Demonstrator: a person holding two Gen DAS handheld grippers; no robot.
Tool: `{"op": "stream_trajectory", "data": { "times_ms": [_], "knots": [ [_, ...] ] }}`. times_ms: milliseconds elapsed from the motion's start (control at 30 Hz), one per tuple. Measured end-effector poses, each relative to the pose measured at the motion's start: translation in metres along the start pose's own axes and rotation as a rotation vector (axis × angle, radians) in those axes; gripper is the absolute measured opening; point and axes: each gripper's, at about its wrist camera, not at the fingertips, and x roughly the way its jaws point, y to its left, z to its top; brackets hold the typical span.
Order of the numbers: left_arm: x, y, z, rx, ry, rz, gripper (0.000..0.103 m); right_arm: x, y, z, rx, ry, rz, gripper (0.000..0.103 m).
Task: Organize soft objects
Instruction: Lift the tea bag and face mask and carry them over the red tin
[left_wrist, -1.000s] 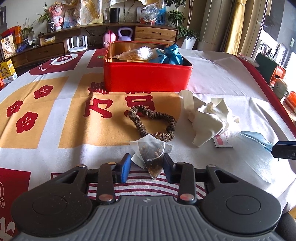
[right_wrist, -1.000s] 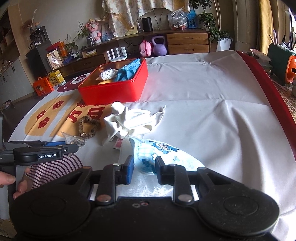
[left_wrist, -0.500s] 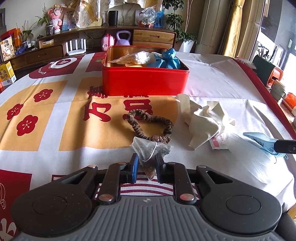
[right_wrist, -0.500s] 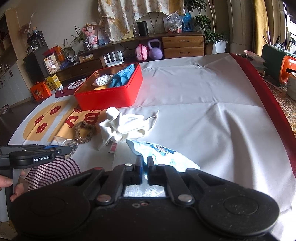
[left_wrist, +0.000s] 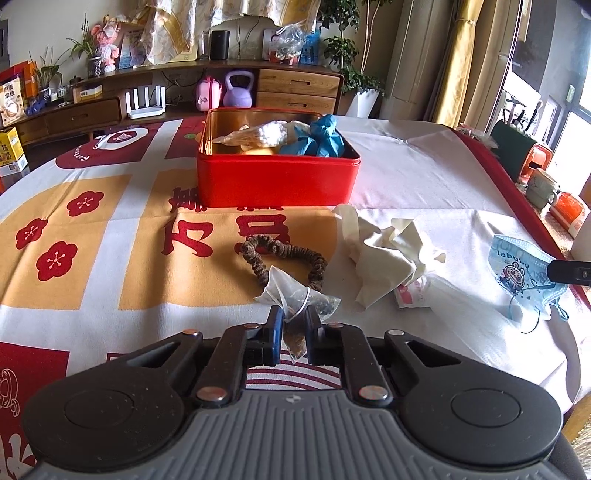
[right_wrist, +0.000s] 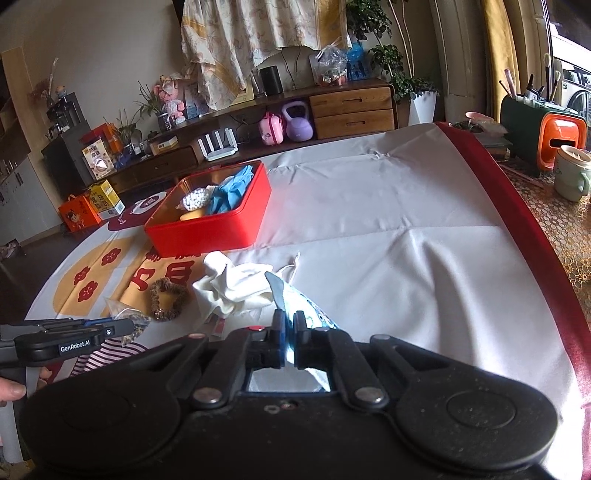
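Note:
My left gripper (left_wrist: 294, 334) is shut on a clear plastic sachet of brown bits (left_wrist: 295, 310), lifted just off the cloth. My right gripper (right_wrist: 290, 338) is shut on a blue cartoon face mask (right_wrist: 295, 301), held above the table; the mask also shows in the left wrist view (left_wrist: 517, 273). A red tin box (left_wrist: 277, 177) at the back holds blue gloves (left_wrist: 321, 134) and a bag of cotton swabs (left_wrist: 258, 134). A brown scrunchie (left_wrist: 284, 258) and a crumpled white cloth (left_wrist: 384, 254) lie between the box and me.
A small white and red packet (left_wrist: 410, 295) lies under the cloth's edge. The table wears a white, orange and red cloth (left_wrist: 110, 240) with a red border at the right (right_wrist: 517, 221). A mug (right_wrist: 570, 177) and orange container (right_wrist: 561, 136) stand beyond it.
Both grippers closed: the left on the sachet, the right on the face mask. Both objects have since been lifted off the table.

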Motion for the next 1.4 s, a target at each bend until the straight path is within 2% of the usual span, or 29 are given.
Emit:
{"op": "stream_trajectory", "data": {
  "times_ms": [333,700,1067,1400],
  "knots": [
    [-0.02,-0.008,0.014,0.012,-0.023,-0.011,0.012,-0.019,-0.002,0.014,0.0,-0.037,0.032,0.003],
    [-0.038,-0.019,0.04,0.042,-0.037,-0.033,0.013,-0.032,0.016,0.034,-0.023,-0.072,0.094,0.003],
    [-0.048,-0.029,0.07,0.086,-0.087,-0.064,0.013,-0.027,0.041,0.064,-0.059,-0.098,0.147,0.003],
    [-0.041,-0.024,0.097,0.11,-0.125,-0.053,0.013,-0.008,0.068,0.099,-0.11,-0.123,0.171,0.003]
  ]
}}
